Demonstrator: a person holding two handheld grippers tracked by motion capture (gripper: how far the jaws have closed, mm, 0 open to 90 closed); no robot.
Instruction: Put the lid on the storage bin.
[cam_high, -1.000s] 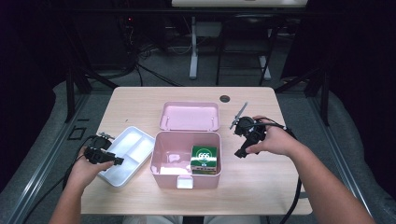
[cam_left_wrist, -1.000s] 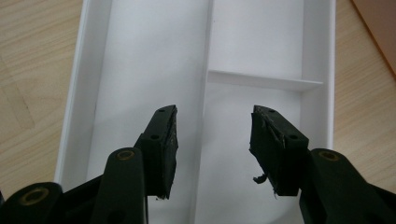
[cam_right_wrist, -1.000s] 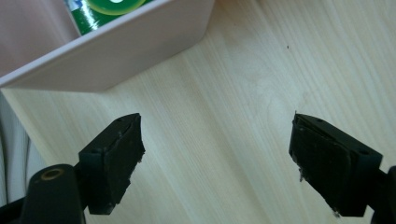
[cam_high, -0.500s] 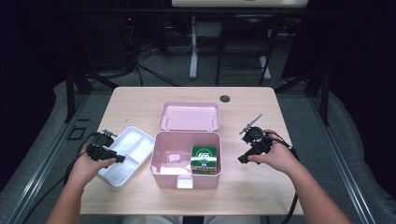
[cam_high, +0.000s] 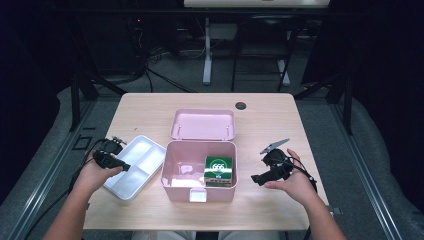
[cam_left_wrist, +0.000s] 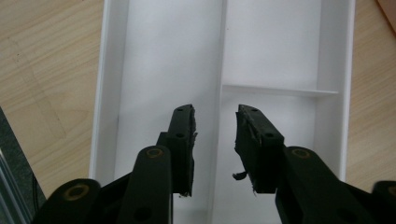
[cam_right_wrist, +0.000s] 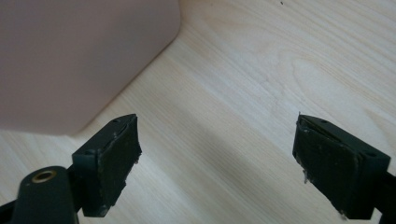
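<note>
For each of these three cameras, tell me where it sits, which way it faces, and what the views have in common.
High view: fixed above the person's side, looking forward and down on the table; both forearms and hands enter from the bottom.
Left gripper view: rides on the left hand-held gripper, looking down into the white tray; its black jaws straddle the divider, pads apart, having just been closing.
Right gripper view: rides on the right hand-held gripper, facing bare tabletop beside the pink box; jaws wide open.
Shared: tray and box both appear in the high view.
</note>
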